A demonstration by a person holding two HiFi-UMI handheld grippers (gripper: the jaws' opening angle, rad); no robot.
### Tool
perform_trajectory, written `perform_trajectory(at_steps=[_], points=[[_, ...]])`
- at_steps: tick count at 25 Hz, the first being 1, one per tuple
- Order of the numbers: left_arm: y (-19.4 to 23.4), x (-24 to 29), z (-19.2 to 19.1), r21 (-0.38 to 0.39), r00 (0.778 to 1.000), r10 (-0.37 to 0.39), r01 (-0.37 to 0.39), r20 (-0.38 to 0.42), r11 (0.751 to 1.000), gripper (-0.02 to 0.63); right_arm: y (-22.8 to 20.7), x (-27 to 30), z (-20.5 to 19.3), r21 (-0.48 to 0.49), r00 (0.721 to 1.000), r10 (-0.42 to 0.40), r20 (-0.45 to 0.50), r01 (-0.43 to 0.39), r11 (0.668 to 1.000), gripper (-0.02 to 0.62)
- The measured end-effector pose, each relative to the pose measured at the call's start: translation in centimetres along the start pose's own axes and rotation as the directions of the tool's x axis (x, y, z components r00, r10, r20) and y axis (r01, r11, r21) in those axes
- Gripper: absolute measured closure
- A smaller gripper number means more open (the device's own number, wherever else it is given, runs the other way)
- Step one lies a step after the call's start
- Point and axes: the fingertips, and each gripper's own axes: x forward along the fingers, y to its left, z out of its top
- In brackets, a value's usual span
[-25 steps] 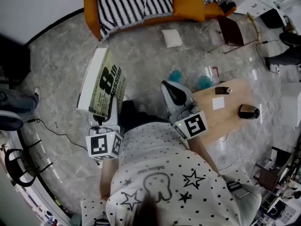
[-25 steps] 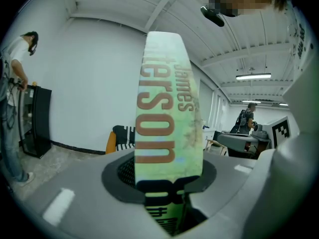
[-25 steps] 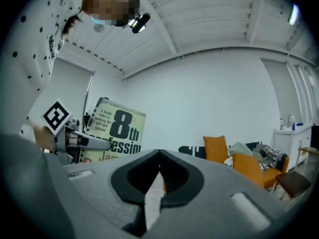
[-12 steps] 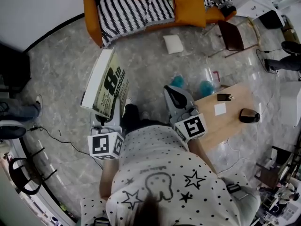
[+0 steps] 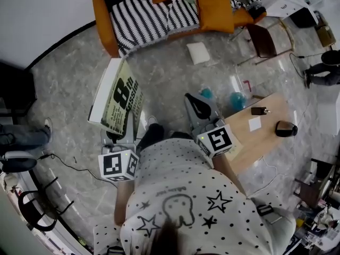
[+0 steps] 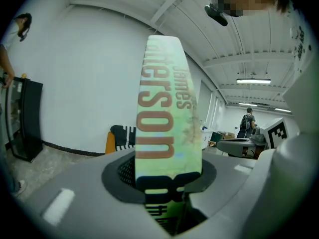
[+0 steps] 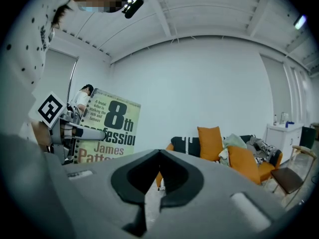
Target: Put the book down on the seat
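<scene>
book (image 5: 121, 101) in L gripper (image 5: 120, 136) jaws, L of R gripper (image 5: 194, 104) | sofa (image 5: 104, 16) ahead | table (image 5: 249, 142) at R

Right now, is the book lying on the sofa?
No, the book stands upright in the left claw, over the floor and well short of the sofa.

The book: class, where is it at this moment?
In the head view the book is left of centre, held upright in the left tool, with the orange sofa beyond it.

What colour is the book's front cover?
The book is pale yellow-green with black lettering; the right gripper view shows it best.
</scene>
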Motion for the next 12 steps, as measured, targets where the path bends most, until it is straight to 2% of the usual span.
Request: perform_trajectory(at_steps=[7, 12], points=[[6.8, 1.1, 1.2, -0.020, 1.000, 0.013, -0.013, -0.009, 1.000, 0.440, 1.6, 5.2, 1.2, 0.003, 0.999, -0.053, -0.013, 0.053, 0.999, 0.598], [7.9, 1.8, 1.2, -0.037, 0.999, 0.032, -0.033, -0.018, 0.999, 0.440, 1.3, 6.5, 0.9, 0.004, 0.998, -0.049, -0.043, 0.049, 0.999, 0.598]])
